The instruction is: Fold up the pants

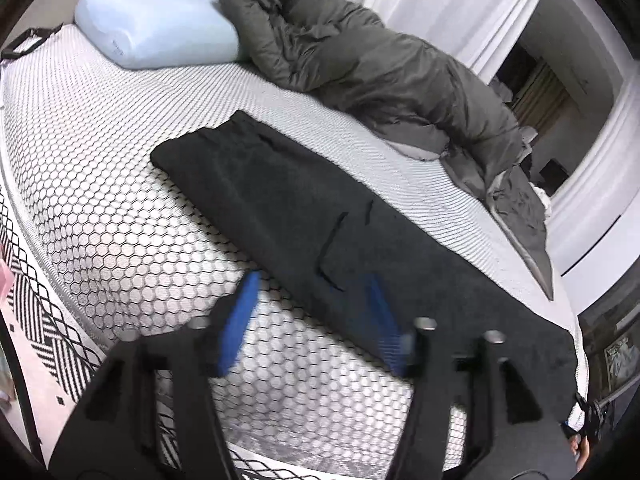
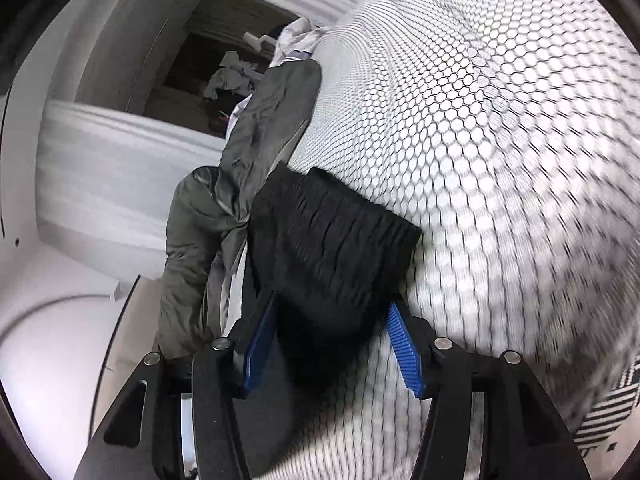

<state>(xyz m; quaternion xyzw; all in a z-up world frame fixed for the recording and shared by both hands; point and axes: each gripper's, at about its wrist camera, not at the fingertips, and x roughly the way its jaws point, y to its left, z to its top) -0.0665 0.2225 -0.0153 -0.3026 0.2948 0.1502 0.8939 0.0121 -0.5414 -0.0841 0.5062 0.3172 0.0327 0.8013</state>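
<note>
Now both grippers stand open: black pants (image 1: pixel 304 208) lie ahead of the left gripper (image 1: pixel 312 320), waistband (unpinched) between the right gripper (image 2: pixel 332 340) pads; regrip evenly before folding

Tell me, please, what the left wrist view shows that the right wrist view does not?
Only the left wrist view shows the pale blue pillow and the pants laid out full length. Only the right wrist view shows the ribbed end of the pants close up, between open blue fingers. Both show the honeycomb mattress, the grey duvet and the doorway.
</note>
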